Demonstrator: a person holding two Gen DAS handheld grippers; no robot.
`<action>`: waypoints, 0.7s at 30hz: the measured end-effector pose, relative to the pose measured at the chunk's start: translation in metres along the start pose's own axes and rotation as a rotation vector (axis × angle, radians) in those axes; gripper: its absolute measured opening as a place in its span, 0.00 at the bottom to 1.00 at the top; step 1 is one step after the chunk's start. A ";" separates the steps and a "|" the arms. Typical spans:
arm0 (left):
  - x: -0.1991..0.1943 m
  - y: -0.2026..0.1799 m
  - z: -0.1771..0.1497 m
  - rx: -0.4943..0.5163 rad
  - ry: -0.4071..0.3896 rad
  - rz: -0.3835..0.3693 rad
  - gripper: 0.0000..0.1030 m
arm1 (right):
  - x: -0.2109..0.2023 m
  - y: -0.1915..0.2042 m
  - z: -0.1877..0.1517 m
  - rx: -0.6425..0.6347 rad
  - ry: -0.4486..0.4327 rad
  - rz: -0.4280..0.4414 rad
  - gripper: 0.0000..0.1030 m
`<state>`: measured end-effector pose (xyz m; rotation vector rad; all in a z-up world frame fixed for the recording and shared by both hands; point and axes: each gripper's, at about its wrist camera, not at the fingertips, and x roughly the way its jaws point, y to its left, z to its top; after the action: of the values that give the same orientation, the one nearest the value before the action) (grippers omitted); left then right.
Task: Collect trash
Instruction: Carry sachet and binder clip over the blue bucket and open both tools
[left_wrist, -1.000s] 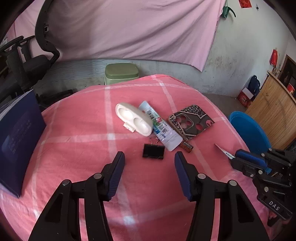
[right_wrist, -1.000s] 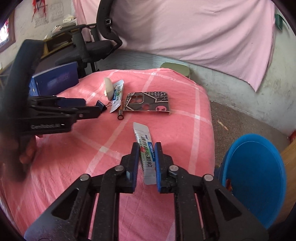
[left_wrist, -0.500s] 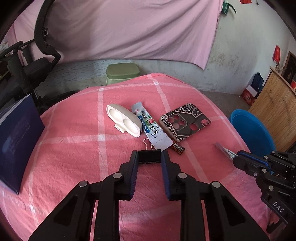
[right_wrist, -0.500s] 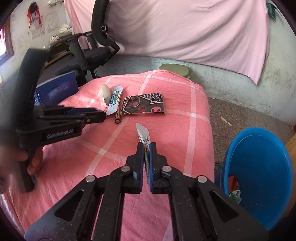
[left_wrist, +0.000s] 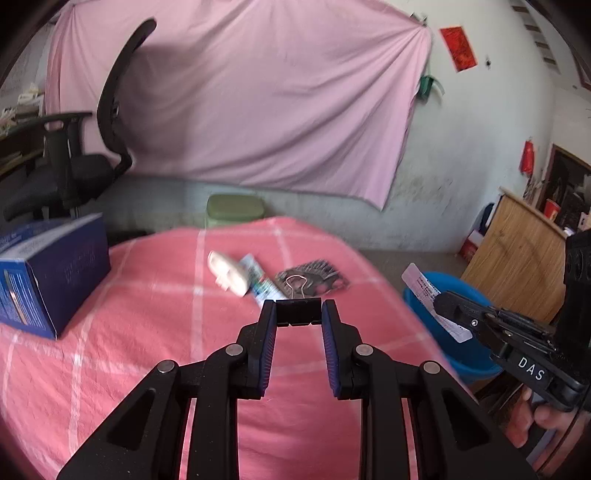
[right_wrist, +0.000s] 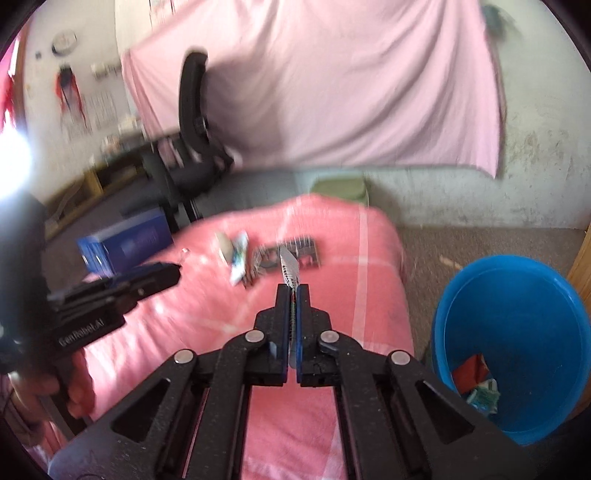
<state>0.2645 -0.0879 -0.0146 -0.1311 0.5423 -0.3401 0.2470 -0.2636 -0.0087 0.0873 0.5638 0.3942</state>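
L wrist view:
- Left gripper (left_wrist: 298, 314): jaws narrowed onto a black binder clip (left_wrist: 298, 312), pinched at the fingertips, wire loops pointing fwd, clip lifted off the cloth.
- Pink checked bedspread (left_wrist: 147, 332): bare stretch directly under and to the L of the fingers; far edge rounds off ahead, R edge drops away near the bucket.
- Ahead of tips, in a group: white moulded tray (left_wrist: 225, 273), toothpaste tube (left_wrist: 260, 282) touching its R side, patterned phone case (left_wrist: 317, 278) just R of that.
- Far L: blue box (left_wrist: 51, 269) standing near the L edge of the bedspread.
- Beyond far edge: green stool (left_wrist: 234, 208), office chair (left_wrist: 74, 173), pink sheet on wall.
- R side: right gripper (left_wrist: 441, 304) off the bedspread's R edge, holding a flat white sachet (left_wrist: 432, 299) above the blue bucket (left_wrist: 461, 350).

R wrist view (blurred):
- Right gripper (right_wrist: 292, 291): jaws nearly together, clamped on the thin sachet (right_wrist: 289, 271), which sticks fwd past the tips.
- Blue bucket (right_wrist: 517, 295): on the floor to the R, beside the bedspread's R edge, open top; red and green scraps at the bottom.
- Bare floor betw. bedspread edge and wall ahead-R.
- Left gripper (right_wrist: 162, 275) at L w/ clip barely visible at its tip; hand below.
- Tray, tube, phone case (right_wrist: 291, 253) ahead of tips; blue box (right_wrist: 129, 242) ahead-L.
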 end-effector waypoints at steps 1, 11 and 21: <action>-0.006 -0.006 0.003 0.007 -0.029 -0.005 0.20 | -0.010 0.000 0.000 0.005 -0.049 0.000 0.24; -0.051 -0.075 0.042 0.119 -0.276 -0.073 0.20 | -0.097 -0.008 0.018 0.015 -0.444 -0.101 0.24; -0.042 -0.148 0.058 0.239 -0.346 -0.184 0.20 | -0.148 -0.036 0.015 0.020 -0.615 -0.282 0.24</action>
<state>0.2197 -0.2100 0.0856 -0.0067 0.1444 -0.5459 0.1528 -0.3541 0.0719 0.1390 -0.0302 0.0728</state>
